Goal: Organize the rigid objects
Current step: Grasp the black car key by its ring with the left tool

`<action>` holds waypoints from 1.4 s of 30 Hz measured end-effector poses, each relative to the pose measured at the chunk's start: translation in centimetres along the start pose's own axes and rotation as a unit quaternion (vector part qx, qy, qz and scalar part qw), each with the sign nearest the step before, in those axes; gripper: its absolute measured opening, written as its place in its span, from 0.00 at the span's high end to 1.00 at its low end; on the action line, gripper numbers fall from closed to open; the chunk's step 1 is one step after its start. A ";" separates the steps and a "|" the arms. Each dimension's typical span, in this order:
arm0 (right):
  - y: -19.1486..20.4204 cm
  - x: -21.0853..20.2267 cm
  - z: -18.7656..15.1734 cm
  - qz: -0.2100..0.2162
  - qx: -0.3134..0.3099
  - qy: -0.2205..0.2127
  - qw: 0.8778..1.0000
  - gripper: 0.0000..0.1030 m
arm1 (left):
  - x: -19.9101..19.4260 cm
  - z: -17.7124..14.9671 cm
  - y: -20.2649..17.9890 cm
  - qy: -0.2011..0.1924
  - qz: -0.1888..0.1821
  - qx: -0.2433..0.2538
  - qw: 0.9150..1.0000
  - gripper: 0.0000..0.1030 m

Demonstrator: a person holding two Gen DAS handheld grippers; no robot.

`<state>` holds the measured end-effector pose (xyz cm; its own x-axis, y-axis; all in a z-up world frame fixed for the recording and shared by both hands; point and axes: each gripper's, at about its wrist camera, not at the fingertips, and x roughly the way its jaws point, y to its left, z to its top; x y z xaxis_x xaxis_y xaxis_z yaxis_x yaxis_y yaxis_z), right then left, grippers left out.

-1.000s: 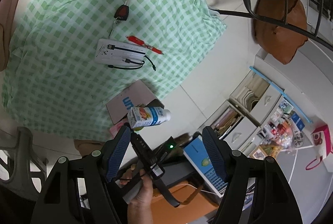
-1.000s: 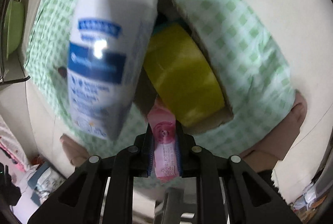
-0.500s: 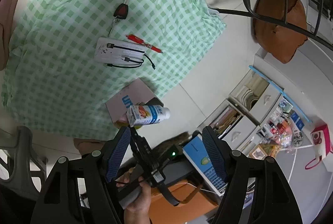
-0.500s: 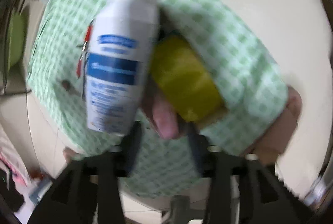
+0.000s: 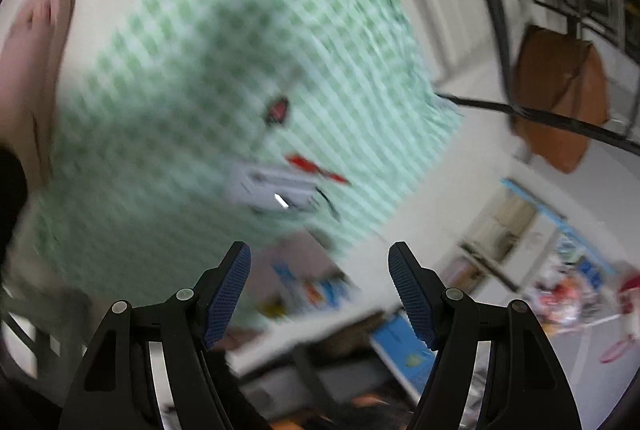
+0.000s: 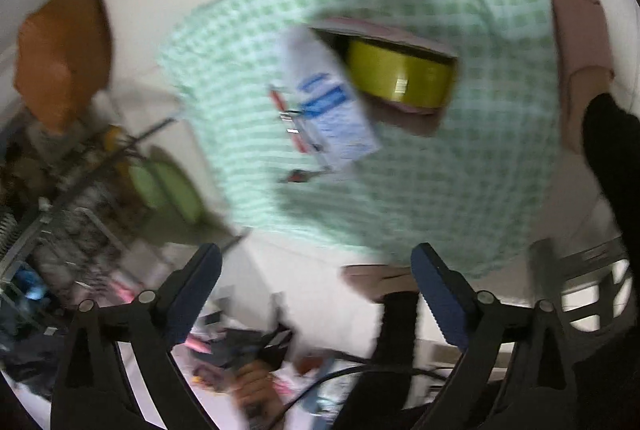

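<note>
Green-checked cloth [image 6: 460, 166] covers the floor, and on it stands an open cardboard box [image 6: 404, 30] with a yellow tape roll [image 6: 400, 78] inside. A white bottle with a blue label [image 6: 332, 102] leans at the box's left edge in the right wrist view, its long axis slanting from upper left to lower right; blur hides which end is the cap. The right gripper [image 6: 316, 266] is opening, nothing between its pads, well clear of the bottle. The left gripper [image 5: 320, 266] is spread and empty above a white power bank [image 5: 272, 186], a red pen [image 5: 316, 168] just beside it, and a key fob [image 5: 278, 110] farther off.
</note>
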<state>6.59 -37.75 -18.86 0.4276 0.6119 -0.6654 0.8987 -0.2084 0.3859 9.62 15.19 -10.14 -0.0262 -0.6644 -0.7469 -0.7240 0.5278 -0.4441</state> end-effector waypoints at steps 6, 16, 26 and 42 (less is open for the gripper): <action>5.5 1.3 0.2 0.088 -0.010 0.062 0.994 0.03 | 3.7 1.1 0.5 -0.073 0.105 0.048 0.991 0.32; 4.3 1.0 1.7 0.068 0.017 0.089 0.994 0.01 | 15.8 0.2 -2.7 -0.036 0.158 0.223 0.961 0.78; 2.2 0.8 3.2 0.027 0.019 0.090 0.995 0.01 | 21.2 3.0 -2.1 -0.039 0.188 0.226 0.955 0.81; 2.3 3.0 1.8 -0.006 0.003 0.103 0.995 0.01 | 23.9 -1.2 -5.7 -0.032 0.208 0.302 0.930 1.00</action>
<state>10.09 -37.73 -21.15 0.3885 0.7578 -0.5243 0.9044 -0.2046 0.3744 12.32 -4.30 -24.84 -0.1634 -0.3135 -0.9354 -0.1408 0.9459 -0.2924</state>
